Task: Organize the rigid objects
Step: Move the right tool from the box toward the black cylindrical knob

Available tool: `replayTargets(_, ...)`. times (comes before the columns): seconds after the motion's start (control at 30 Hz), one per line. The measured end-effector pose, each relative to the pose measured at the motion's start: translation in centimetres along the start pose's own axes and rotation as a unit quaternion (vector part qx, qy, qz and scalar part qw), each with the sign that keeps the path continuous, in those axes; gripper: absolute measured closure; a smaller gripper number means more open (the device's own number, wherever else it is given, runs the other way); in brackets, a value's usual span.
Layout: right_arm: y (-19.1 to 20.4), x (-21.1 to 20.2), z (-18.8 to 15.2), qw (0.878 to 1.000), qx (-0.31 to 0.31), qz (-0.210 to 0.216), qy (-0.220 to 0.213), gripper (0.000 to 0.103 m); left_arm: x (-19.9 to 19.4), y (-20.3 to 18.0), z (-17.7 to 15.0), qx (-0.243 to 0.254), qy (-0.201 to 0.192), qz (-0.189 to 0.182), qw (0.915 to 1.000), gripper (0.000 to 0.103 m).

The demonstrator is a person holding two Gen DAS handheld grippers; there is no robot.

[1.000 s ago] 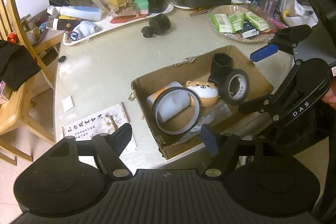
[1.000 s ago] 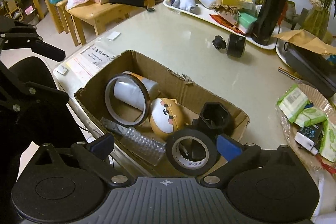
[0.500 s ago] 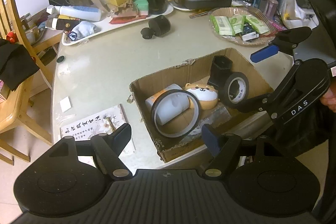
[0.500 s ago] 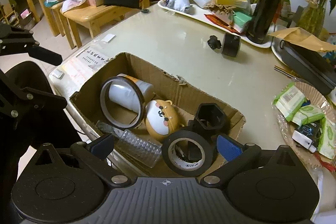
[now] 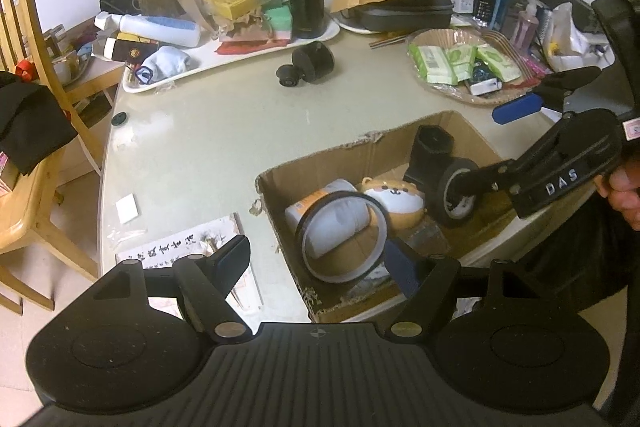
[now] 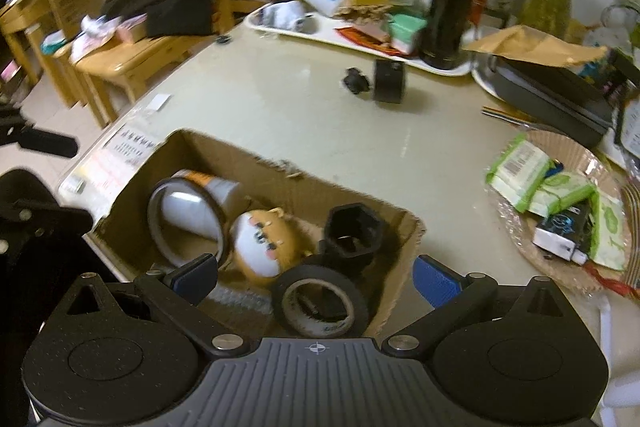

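A cardboard box (image 6: pixel 208 151) sits at the table's (image 6: pixel 304 123) near edge. In it lie a large tape ring (image 6: pixel 186 223), a shiba toy (image 6: pixel 266 247), a black hexagonal holder (image 6: pixel 354 231) and a black tape roll (image 6: pixel 320 303). The right gripper (image 6: pixel 316 277) hangs spread and empty, straddling the roll. The left gripper (image 5: pixel 316 263), also spread and empty, hovers over the box's near-left corner.
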State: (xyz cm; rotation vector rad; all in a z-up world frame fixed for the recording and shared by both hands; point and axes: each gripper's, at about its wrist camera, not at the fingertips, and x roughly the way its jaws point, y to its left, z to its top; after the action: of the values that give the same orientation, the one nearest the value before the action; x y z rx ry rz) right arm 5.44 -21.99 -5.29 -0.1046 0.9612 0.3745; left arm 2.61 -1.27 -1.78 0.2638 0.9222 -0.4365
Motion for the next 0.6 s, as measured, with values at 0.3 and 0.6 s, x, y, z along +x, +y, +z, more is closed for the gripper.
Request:
replayTargets(0.3,-2.2,0.5,2.1,0.999,0.012,-0.038,-0.027,0.000,0.4,0.7,1.0,-0.012,-0.008,-0.008,0.9999,0.030)
replayTargets(0.6,-3.5,2.0,4.3,0.998,0.017,-0.031,-0.043,0.000,0.8,1.1,1.9,-0.017,-0.013,-0.017,0.9996,0.030)
